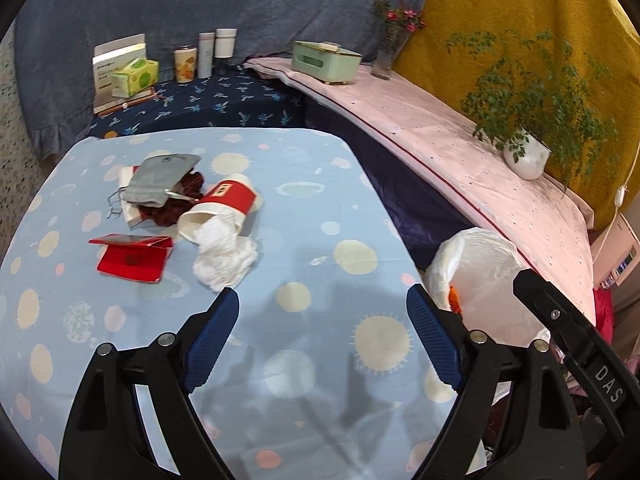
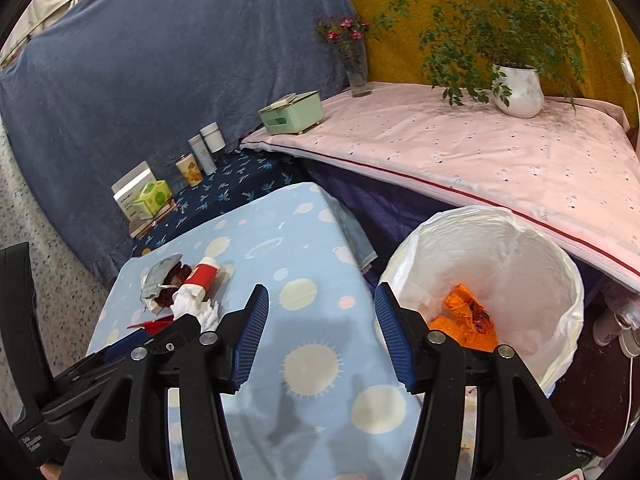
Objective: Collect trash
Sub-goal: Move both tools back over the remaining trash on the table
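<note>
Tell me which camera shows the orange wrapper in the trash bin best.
The right wrist view: the orange wrapper lies open to sight inside the white-lined bin. The left wrist view shows only an orange sliver behind a finger.

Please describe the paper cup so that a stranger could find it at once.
On the light blue table, look at the clutter at the far left. The cup lies on its side there, with a white tissue spilling from its mouth. Only it has a red band.

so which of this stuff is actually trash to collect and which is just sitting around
For the job:
paper cup
crumpled tissue
red packet
lined bin
orange wrapper, already binned

Just lying about:
potted plant
flower vase
green box
tissue pack
</note>
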The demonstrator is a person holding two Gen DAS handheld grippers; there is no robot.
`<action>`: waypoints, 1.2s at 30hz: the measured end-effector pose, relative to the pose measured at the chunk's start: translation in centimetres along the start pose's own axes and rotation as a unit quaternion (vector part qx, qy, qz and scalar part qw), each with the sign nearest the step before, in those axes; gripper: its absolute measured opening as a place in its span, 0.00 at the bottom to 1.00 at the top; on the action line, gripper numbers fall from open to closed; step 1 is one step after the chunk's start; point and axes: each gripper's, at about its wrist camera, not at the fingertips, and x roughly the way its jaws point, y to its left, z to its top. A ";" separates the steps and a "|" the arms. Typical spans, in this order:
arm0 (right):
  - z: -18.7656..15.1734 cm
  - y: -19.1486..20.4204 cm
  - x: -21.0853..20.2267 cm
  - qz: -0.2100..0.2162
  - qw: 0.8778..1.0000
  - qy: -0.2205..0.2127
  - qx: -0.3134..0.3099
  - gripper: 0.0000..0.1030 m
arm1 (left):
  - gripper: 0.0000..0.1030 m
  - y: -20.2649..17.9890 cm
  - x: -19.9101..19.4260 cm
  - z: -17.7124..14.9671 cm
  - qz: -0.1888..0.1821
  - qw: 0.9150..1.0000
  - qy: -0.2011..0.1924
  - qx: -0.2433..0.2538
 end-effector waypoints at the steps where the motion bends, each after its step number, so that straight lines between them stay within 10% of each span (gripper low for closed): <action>1: -0.1 0.4 0.2 0.001 1.000 0.002 -0.003 0.53 | 0.81 0.5 0.0 0.0 0.003 1.000 0.000 -0.004; 36: -5.3 16.4 12.1 0.046 0.986 0.106 -0.119 0.58 | 0.83 21.2 3.4 2.7 0.061 0.972 0.053 -0.218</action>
